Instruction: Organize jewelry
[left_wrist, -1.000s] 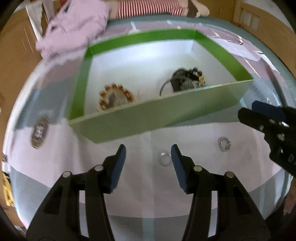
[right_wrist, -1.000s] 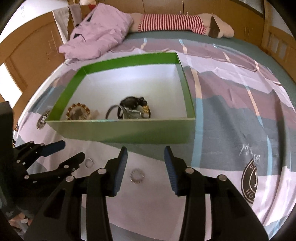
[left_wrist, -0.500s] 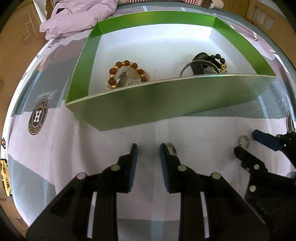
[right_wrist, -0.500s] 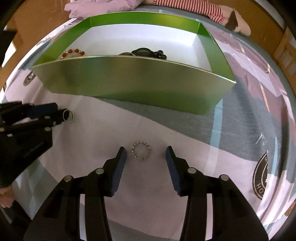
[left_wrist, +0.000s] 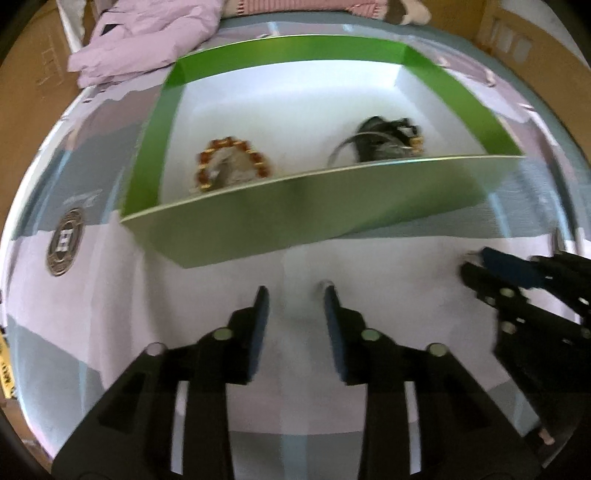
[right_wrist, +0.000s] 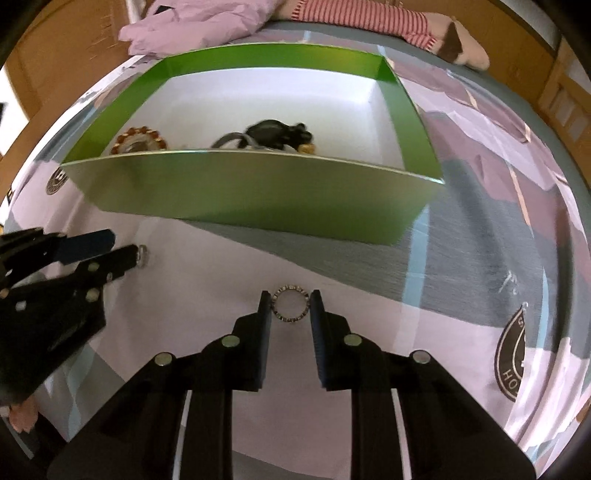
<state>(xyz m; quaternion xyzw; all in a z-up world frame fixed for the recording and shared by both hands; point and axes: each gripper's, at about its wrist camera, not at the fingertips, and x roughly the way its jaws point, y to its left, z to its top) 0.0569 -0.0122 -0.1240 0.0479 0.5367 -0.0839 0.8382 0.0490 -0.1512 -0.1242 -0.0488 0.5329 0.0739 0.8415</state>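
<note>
Nearby, the glossy green cardboard box (right_wrist: 258, 192) walls off both grippers from its white floor. The right gripper (right_wrist: 290, 308) pinches a beaded metal ring (right_wrist: 290, 305); the left gripper (left_wrist: 295, 301) stands parted beside a small silver ring (right_wrist: 142, 254) on smooth patterned bedsheet (right_wrist: 480, 258).

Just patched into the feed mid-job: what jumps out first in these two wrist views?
The big green box dominates mid-bed, with an amber bead bracelet at the left of its white floor and a dark tangle of jewelry to the right. In front of it, the right gripper brackets a studded ring between its fingertips. The left gripper is open, with a small silver ring at the tip of one finger.
</note>
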